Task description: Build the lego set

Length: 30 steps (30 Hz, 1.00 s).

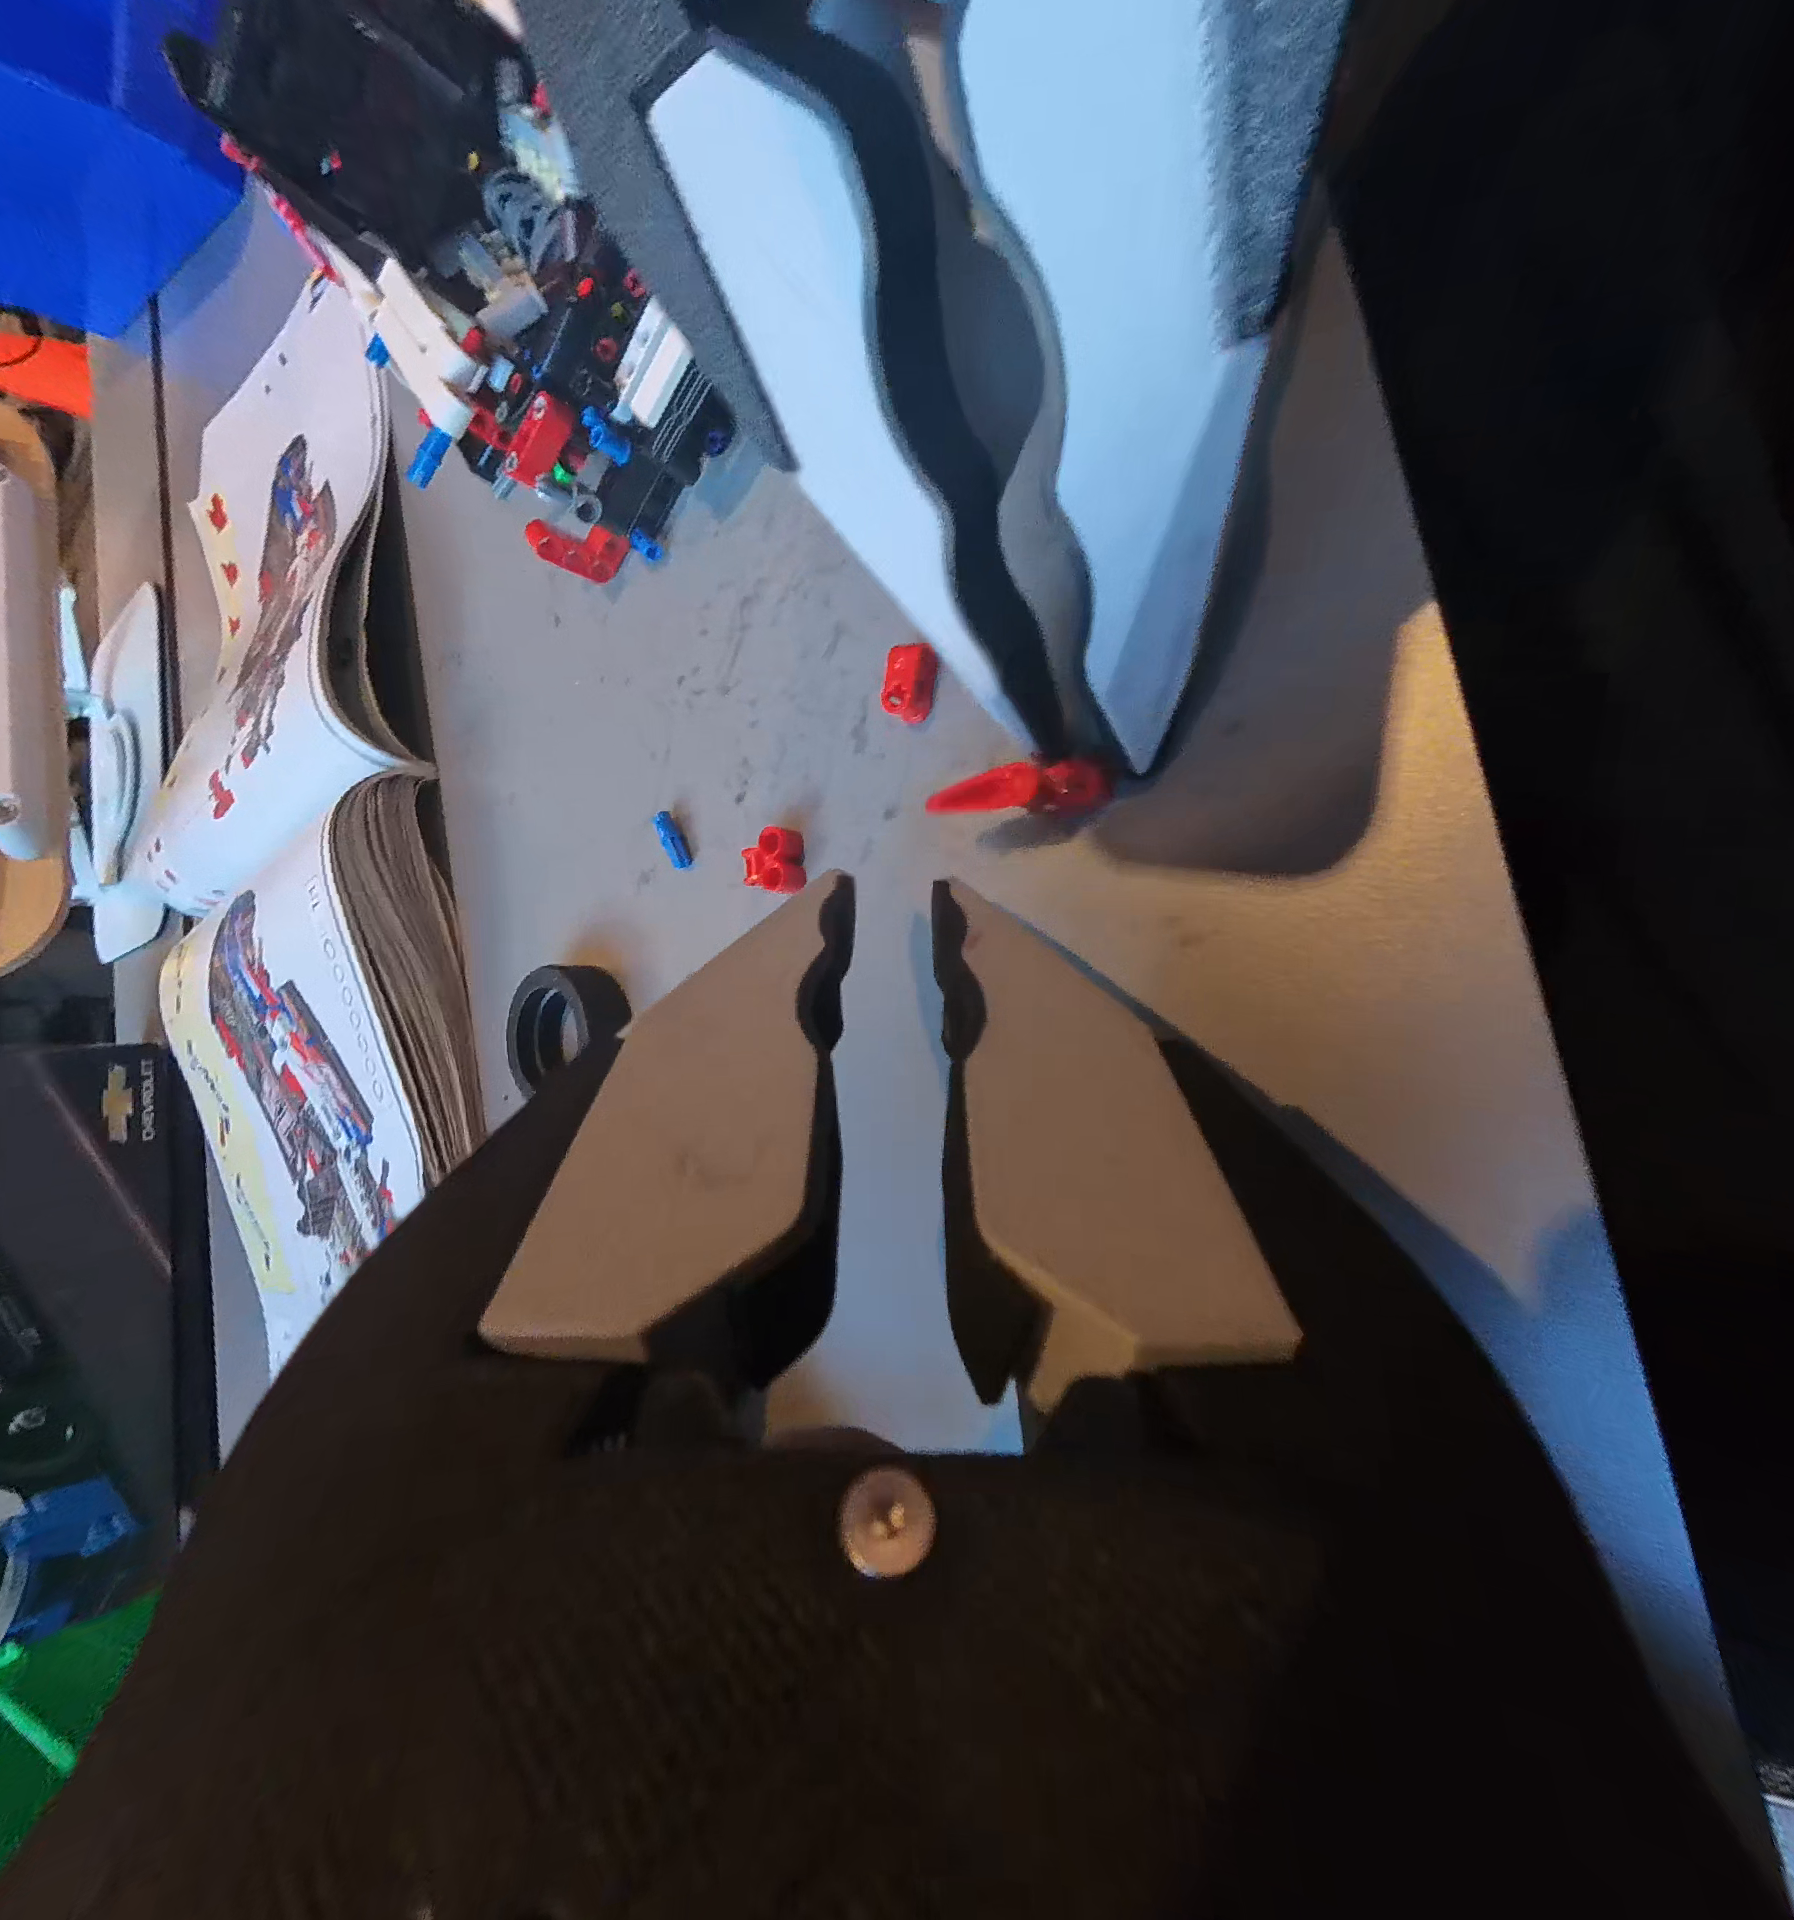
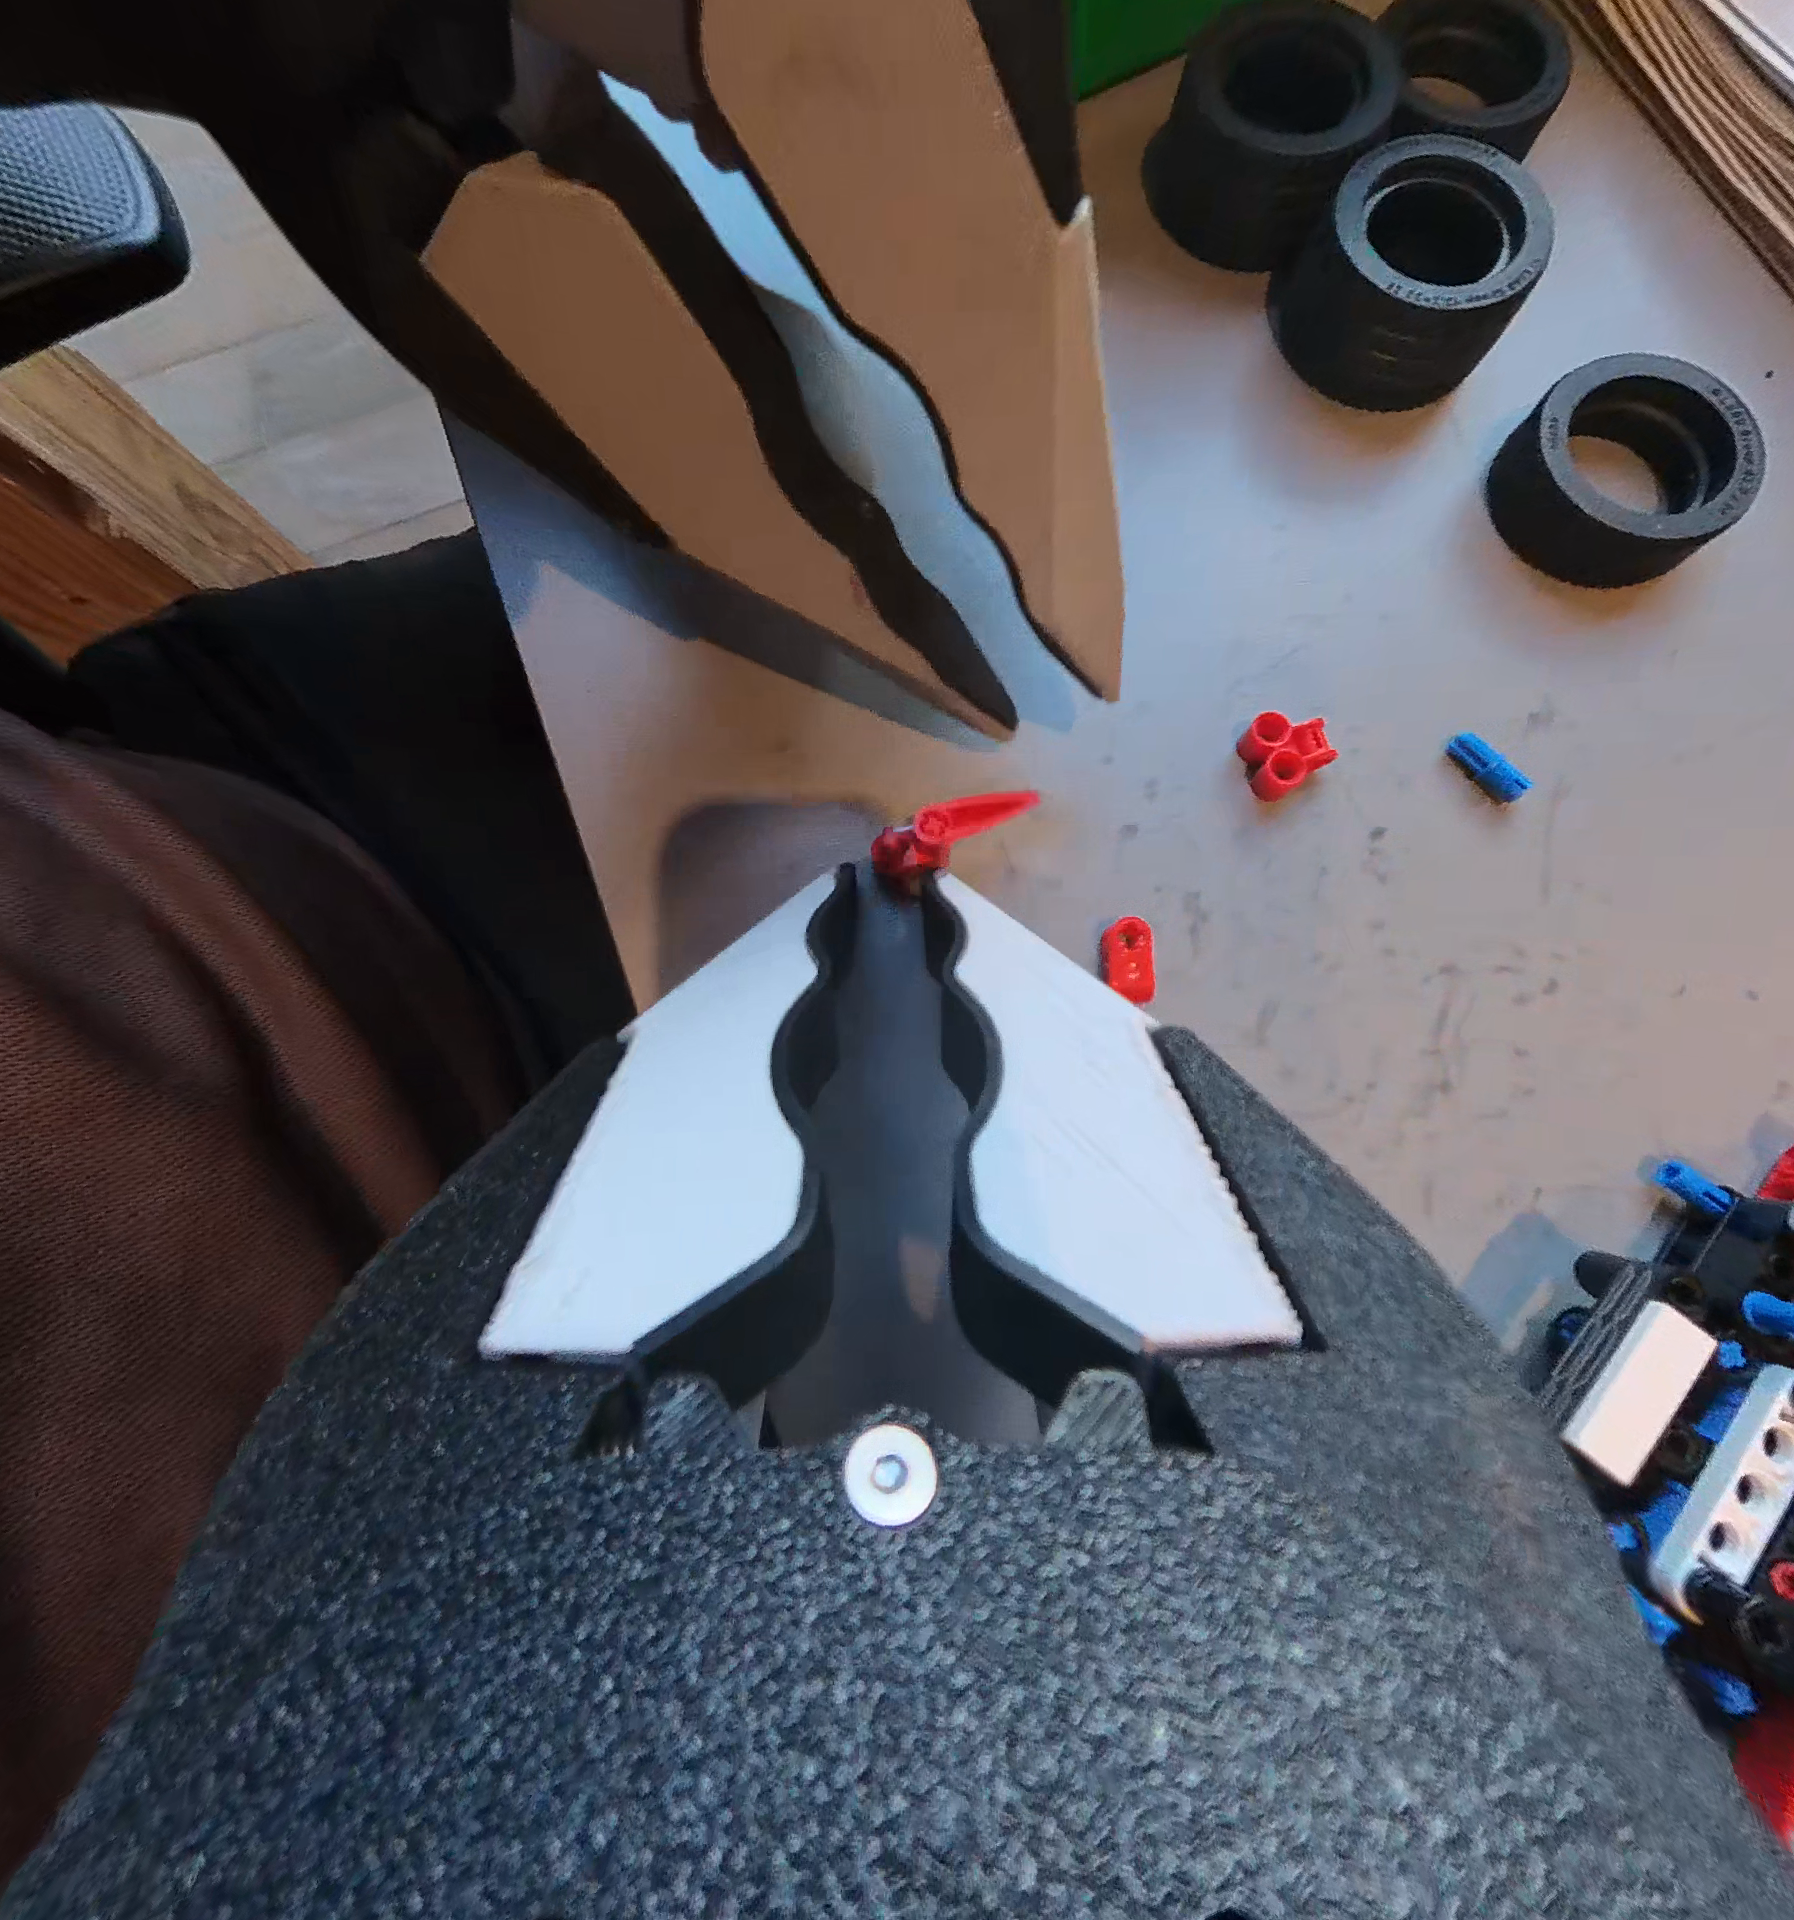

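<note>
only the left wrist view shows the open instruction booklet beyond the half-built model, while only the right wrist view shows four black tyres. the right gripper pinches a red pointed piece above the table, its long axis running out toward the left gripper, whose jaws stand parted and empty.

A hobby or workshop corner: a scuffed white table strewn with loose building pieces, black tyres, a thick open instruction book, coloured storage bins and a plywood edge beside it.
</note>
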Motion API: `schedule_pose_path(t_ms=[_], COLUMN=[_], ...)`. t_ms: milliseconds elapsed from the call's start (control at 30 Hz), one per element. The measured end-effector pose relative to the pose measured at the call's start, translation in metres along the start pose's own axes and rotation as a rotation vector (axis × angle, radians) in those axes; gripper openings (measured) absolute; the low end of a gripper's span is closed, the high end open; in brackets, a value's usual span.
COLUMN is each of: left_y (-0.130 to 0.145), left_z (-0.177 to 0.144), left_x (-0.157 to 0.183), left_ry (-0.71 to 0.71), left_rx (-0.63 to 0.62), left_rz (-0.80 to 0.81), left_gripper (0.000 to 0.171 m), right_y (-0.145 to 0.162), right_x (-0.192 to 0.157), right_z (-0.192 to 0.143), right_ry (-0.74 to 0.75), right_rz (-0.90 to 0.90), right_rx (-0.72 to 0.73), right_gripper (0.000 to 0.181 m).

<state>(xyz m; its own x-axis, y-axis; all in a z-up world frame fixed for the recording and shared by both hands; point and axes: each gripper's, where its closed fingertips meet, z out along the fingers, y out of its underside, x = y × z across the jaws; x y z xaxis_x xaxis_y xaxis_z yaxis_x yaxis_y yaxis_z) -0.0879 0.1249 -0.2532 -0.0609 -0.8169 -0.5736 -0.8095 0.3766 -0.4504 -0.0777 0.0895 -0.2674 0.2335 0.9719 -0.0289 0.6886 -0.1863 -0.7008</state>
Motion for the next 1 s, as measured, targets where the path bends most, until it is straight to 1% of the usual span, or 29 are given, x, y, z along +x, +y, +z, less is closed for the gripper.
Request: schedule_pose_path(t_ms=[67,133,233,333,400,567,700,833,933,1000], left_y=[0.007,0.011,0.013,0.014,0.013,0.009,0.009,0.009,0.008,0.006], left_z=[0.001,-0.001,-0.010,-0.018,-0.020,-0.026,-0.028,-0.030,-0.026,-0.024], left_x=[-0.001,0.001,0.009,0.019,0.026,0.036,0.043,0.039,0.033,0.032], left_ry=[-0.018,-0.029,-0.035,-0.026,-0.003,0.033,0.042,0.063,0.118,0.159], left_rx=[-0.032,-0.043,-0.014,0.018,0.034,0.055,0.081,0.103,0.110,0.115], left_rz=[-0.025,-0.056,-0.145,-0.233,-0.277,-0.380,-0.439,-0.453,-0.466,-0.463], left_gripper=[0.012,0.013,0.014,0.015,0.018,0.019,0.019,0.021,0.023,0.020], right_y=[0.000,0.000,-0.001,0.004,0.006,0.002,0.004,0.007,0.006,0.005], right_x=[-0.003,0.000,0.007,0.023,0.031,0.048,0.046,0.047,0.043,0.042], right_z=[0.000,-0.004,-0.018,-0.028,-0.029,-0.025,-0.020,-0.018,-0.016,-0.014], right_ry=[-0.011,0.011,0.047,0.100,0.107,0.140,0.087,0.070,0.031,0.016], right_rz=[0.007,0.002,0.012,0.031,0.040,-0.011,-0.035,-0.052,-0.048,-0.041], right_rx=[0.004,0.004,0.028,0.032,0.018,-0.017,-0.061,-0.093,-0.091,-0.091], right_gripper=[0.012,0.012,0.012,0.012,0.013,0.011,0.010,0.010,0.006,0.005])
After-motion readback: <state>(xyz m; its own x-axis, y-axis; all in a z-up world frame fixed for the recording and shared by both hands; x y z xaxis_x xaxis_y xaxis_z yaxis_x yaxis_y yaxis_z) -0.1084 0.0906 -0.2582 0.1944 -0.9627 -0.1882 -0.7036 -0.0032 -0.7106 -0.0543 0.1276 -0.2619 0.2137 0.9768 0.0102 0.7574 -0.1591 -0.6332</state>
